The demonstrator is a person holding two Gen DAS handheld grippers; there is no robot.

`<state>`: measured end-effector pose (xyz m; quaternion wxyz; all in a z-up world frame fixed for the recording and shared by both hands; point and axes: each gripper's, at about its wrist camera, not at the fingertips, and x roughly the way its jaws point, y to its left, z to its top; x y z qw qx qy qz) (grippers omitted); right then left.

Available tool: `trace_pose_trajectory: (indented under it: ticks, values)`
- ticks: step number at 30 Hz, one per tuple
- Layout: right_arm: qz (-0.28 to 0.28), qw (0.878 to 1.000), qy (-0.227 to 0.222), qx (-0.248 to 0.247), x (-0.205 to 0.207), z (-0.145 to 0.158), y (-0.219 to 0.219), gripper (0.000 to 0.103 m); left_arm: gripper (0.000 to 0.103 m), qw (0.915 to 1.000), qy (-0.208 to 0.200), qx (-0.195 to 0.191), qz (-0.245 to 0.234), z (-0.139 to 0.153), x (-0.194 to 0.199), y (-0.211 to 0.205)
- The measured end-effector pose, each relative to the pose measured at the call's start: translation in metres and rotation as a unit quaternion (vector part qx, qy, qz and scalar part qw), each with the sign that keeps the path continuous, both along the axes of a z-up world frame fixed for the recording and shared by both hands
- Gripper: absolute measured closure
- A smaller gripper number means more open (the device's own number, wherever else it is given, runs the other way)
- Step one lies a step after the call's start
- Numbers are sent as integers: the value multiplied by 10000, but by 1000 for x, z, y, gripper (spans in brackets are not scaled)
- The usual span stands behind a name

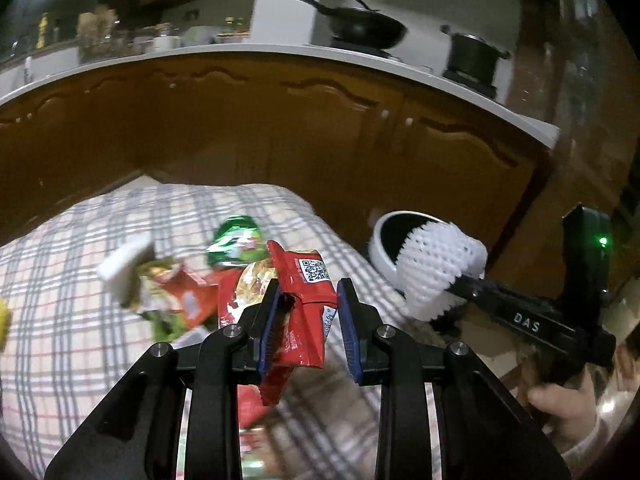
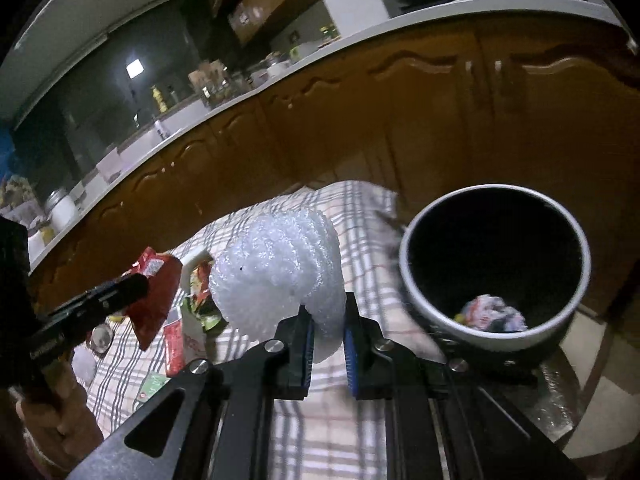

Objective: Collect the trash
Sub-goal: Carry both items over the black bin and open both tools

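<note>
My left gripper (image 1: pixel 308 304) is shut on a red snack wrapper (image 1: pixel 304 292) with a QR code and holds it above the checked tablecloth (image 1: pixel 80 340). My right gripper (image 2: pixel 326 320) is shut on a white foam net (image 2: pixel 280 272), lifted above the table just left of the bin (image 2: pixel 496 272). The bin is white-rimmed, dark inside, with crumpled trash (image 2: pixel 492 314) at its bottom. In the left wrist view the foam net (image 1: pixel 436 264) hangs in front of the bin (image 1: pixel 384 236). More wrappers lie on the cloth: a green one (image 1: pixel 234 240) and red ones (image 1: pixel 180 296).
Wooden kitchen cabinets (image 1: pixel 280 128) with a white counter stand behind the table. A black wok (image 1: pixel 360 24) and a pot (image 1: pixel 472 56) sit on the counter. More wrappers (image 2: pixel 192 312) and a small round metal piece (image 2: pixel 100 338) lie on the cloth at the left of the right wrist view.
</note>
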<state>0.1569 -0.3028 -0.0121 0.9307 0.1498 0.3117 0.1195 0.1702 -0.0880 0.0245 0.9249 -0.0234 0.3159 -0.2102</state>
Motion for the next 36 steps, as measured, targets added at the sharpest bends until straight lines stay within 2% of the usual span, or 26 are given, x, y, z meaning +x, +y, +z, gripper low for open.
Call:
trace_pose_trajectory:
  ticks: [19, 36]
  values:
    - [-911, 9958, 24, -16, -3, -5, -86, 90, 77, 9971, 73, 50, -751, -4, 22, -107]
    - [-1065, 9932, 355, -310, 27, -14, -125, 90, 77, 9941, 221, 80, -1062, -13, 68, -179]
